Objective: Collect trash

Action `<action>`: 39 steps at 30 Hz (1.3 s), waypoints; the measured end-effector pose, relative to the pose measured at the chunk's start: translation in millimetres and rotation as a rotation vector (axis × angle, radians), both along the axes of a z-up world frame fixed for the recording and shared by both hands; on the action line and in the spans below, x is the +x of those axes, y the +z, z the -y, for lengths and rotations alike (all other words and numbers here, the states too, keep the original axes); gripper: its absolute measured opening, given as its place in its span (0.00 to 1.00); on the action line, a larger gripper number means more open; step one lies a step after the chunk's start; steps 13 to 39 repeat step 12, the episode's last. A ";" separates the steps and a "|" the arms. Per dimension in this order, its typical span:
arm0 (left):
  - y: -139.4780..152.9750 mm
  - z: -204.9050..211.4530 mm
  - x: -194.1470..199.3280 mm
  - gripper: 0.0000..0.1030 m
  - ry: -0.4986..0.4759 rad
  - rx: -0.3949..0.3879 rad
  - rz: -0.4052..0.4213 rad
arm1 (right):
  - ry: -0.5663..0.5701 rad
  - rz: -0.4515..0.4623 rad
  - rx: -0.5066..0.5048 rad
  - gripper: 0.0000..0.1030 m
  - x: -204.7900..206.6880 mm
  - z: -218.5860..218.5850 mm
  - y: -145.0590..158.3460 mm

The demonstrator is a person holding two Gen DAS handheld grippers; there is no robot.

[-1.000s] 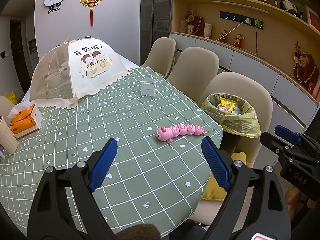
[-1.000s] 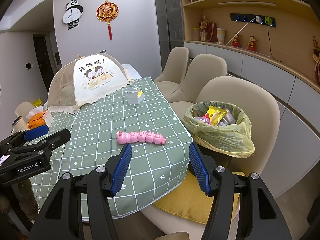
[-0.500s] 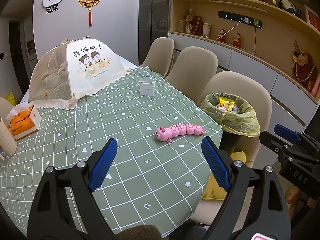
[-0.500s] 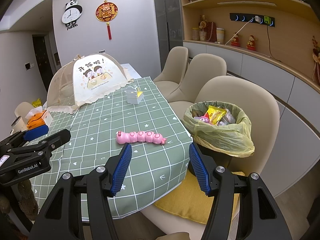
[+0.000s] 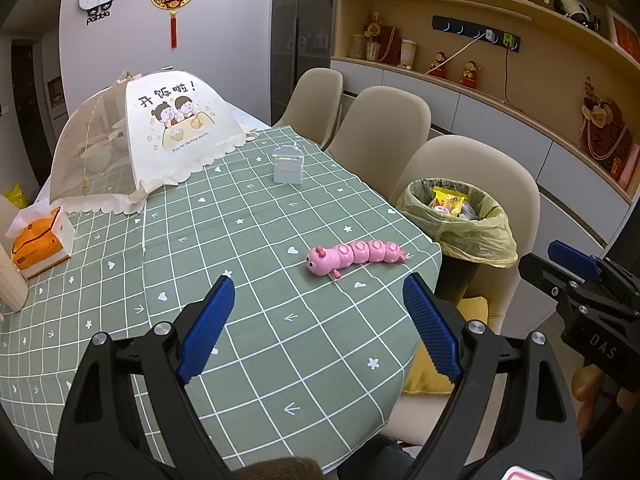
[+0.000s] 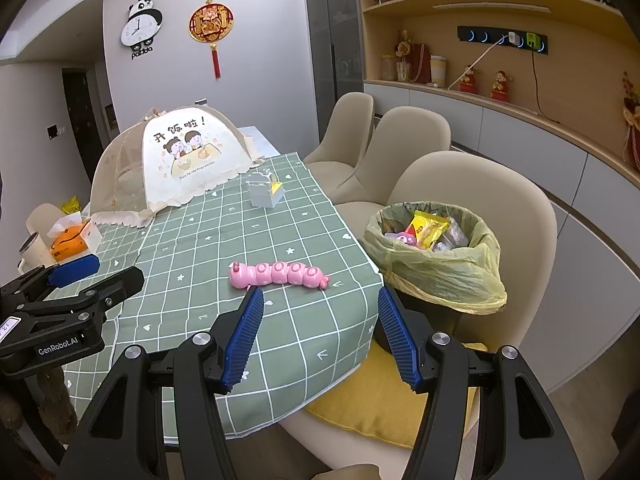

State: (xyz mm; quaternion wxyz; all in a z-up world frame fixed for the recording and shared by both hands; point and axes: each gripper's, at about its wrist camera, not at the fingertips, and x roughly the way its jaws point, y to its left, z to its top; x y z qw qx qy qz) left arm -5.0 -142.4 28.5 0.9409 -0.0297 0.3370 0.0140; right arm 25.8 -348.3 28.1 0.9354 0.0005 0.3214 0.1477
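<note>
Bin [image 6: 440, 276] on chair already holds wrappers. Pink caterpillar toy [image 5: 354, 254] sits on counter [image 5: 256, 320] (only loose item left). Left hand-held gripper [image 5: 318, 334] and right hand-held gripper [image 6: 320, 338] both spread apart, empty.

Table [image 5: 256, 344] wearing green checked tablecloth [image 5: 224, 240]. Pink caterpillar toy [image 5: 354, 255] lying near right edge. Small grey box [image 5: 287, 164] standing farther back, well apart from toy. Mesh food cover [image 5: 140, 144] sitting at far end, printed panel facing forward. Orange tissue box [image 5: 40, 240] resting at left side, near cover's hem; pale cylindrical container [image 5: 10, 276] standing just beside it.
</note>
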 end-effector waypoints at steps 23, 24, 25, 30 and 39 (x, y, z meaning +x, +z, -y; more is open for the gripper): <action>-42.4 -91.7 33.1 0.80 0.232 -0.023 -0.142 | 0.121 -0.020 -0.112 0.55 42.7 -53.3 -18.9; -42.4 -91.7 33.1 0.80 0.232 -0.023 -0.142 | 0.121 -0.020 -0.112 0.55 42.7 -53.3 -18.9; -42.4 -91.7 33.1 0.80 0.232 -0.023 -0.142 | 0.121 -0.020 -0.112 0.55 42.7 -53.3 -18.9; -42.4 -91.7 33.1 0.80 0.232 -0.023 -0.142 | 0.121 -0.020 -0.112 0.55 42.7 -53.3 -18.9; -42.4 -91.7 33.1 0.80 0.232 -0.023 -0.142 | 0.121 -0.020 -0.112 0.55 42.7 -53.3 -18.9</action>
